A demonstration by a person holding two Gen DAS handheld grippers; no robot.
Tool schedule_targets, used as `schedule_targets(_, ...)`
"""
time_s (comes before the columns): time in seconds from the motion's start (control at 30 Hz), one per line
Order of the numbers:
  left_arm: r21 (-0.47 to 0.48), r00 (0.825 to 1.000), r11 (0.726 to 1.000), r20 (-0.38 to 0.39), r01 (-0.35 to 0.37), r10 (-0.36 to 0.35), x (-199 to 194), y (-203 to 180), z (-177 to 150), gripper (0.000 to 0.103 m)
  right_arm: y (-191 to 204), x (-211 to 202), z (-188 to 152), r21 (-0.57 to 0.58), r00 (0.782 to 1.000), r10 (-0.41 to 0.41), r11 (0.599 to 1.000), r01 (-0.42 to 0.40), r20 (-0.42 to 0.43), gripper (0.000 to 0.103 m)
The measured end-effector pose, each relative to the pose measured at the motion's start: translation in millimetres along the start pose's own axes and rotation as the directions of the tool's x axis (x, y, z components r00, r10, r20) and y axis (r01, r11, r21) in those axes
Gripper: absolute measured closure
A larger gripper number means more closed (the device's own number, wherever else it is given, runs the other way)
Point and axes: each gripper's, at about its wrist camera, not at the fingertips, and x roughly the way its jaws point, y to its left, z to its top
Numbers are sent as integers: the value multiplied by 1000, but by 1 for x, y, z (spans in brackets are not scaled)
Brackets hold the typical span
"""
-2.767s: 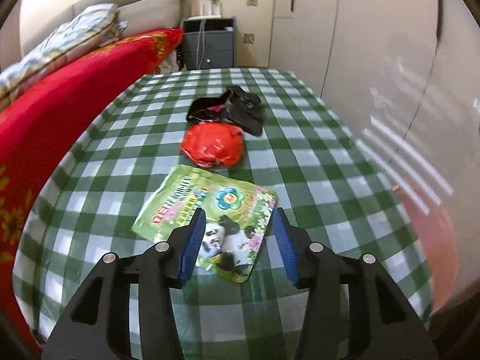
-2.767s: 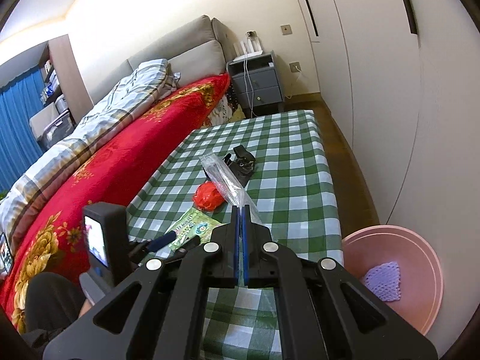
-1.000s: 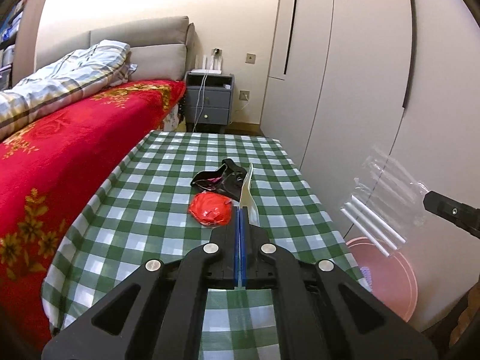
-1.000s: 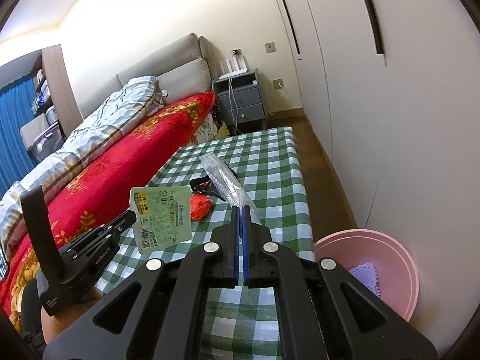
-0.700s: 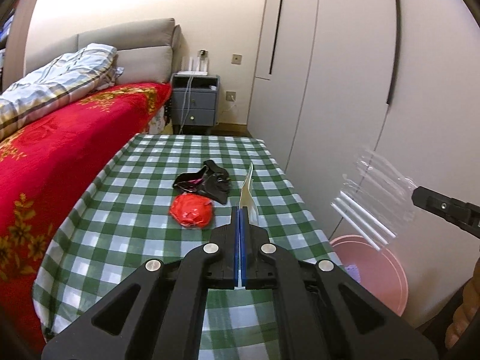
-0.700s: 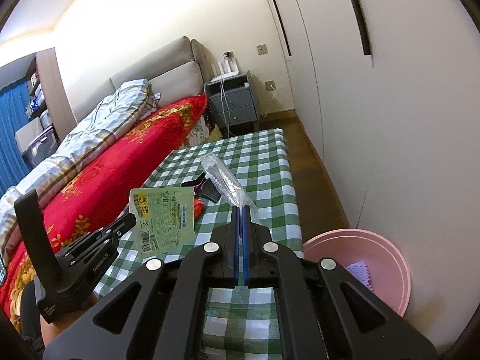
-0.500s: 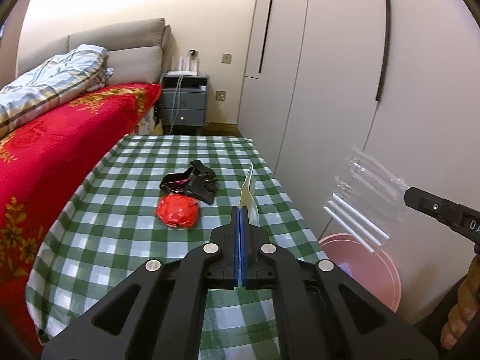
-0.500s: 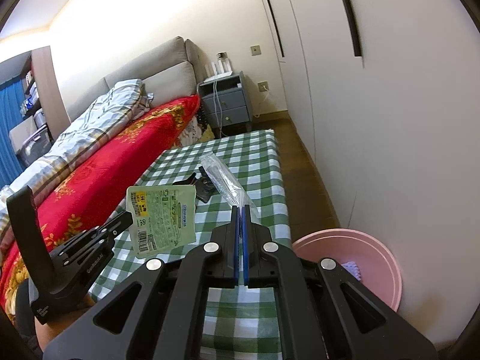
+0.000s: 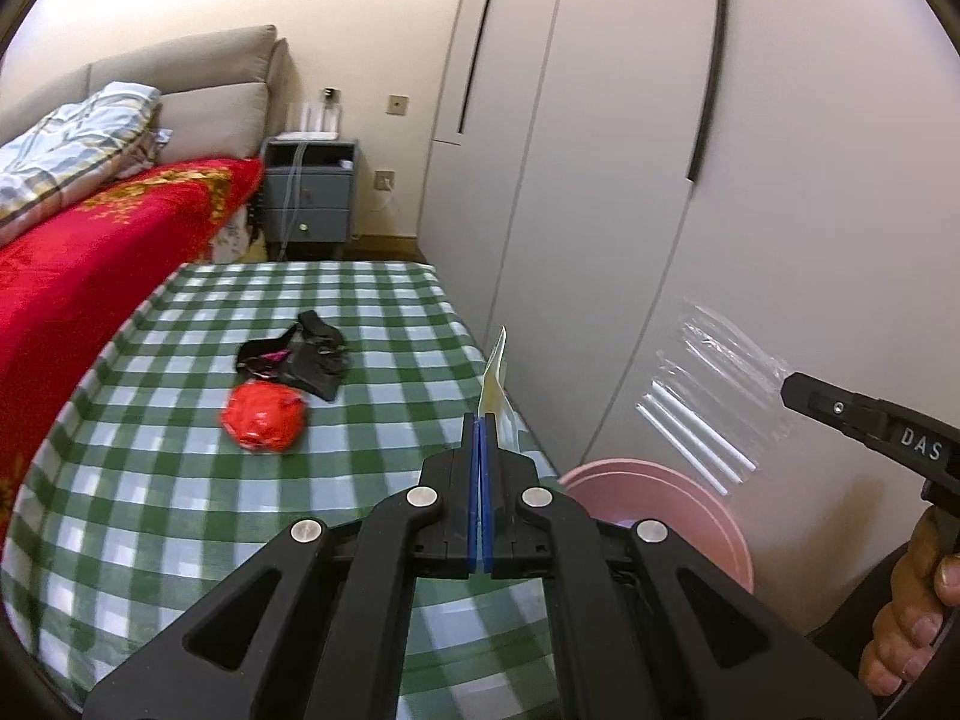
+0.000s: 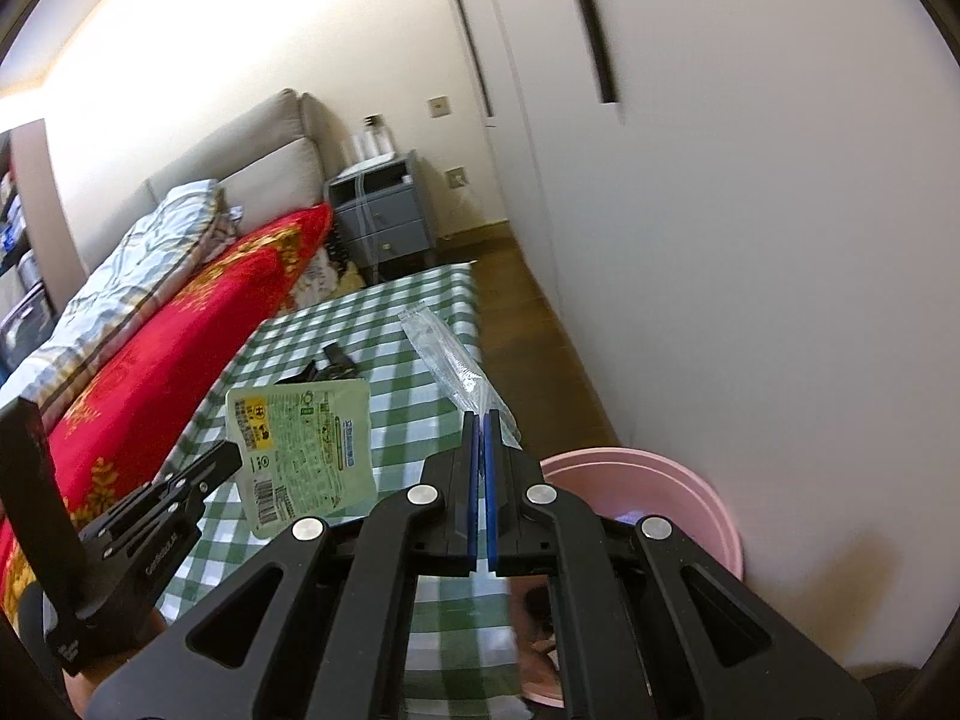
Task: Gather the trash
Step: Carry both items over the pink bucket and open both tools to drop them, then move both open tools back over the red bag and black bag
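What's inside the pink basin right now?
Only part of the pink basin shows. A small purplish patch sits at its bottom, too hidden to identify. The right gripper covers most of the interior, so other contents cannot be ruled out.

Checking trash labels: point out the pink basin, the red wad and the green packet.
pink basin (image 9: 660, 477), left wrist view, far rim.
red wad (image 9: 263, 417), left wrist view, centre.
green packet (image 10: 303, 441), right wrist view, printed back.
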Motion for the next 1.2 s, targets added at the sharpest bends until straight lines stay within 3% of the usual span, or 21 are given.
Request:
schedule_targets(0.47, 24, 993, 994, -60, 107, -105, 37, -54, -10, 103, -37, -2, 0, 85, 995, -100, 991, 101, -17, 101)
schedule_targets(0.87, 26, 978, 987, -142, 158, -153, 70, -93, -29, 103, -50, 4, -2, 123, 991, -129, 983, 133, -42, 101)
schedule_targets(0.97, 24, 971, 985, -174, 171, -164, 78, -98, -34, 102, -51, 7, -2, 130, 989, -138, 981, 144, -53, 96)
schedule_targets(1.03, -7, 966, 984, -188, 179, -177, 82, -93, -37, 93, -53, 9, -2, 135, 987, -148, 979, 155, -61, 84)
schedule_targets(1.07, -18, 967, 985, -187, 174, -174, 83, -90, -38, 82, -53, 10, -2, 135, 986, -153, 978, 161, -62, 80)
schedule_targets(1.1, -25, 968, 985, -185, 169, -170, 83, -87, -37, 80, -53, 10, -1, 135, 986, -156, 977, 163, -61, 75)
schedule_targets(1.2, -43, 970, 987, -185, 154, -160, 83, -78, -36, 80, -52, 11, -2, 126, 986, -157, 979, 163, -59, 74)
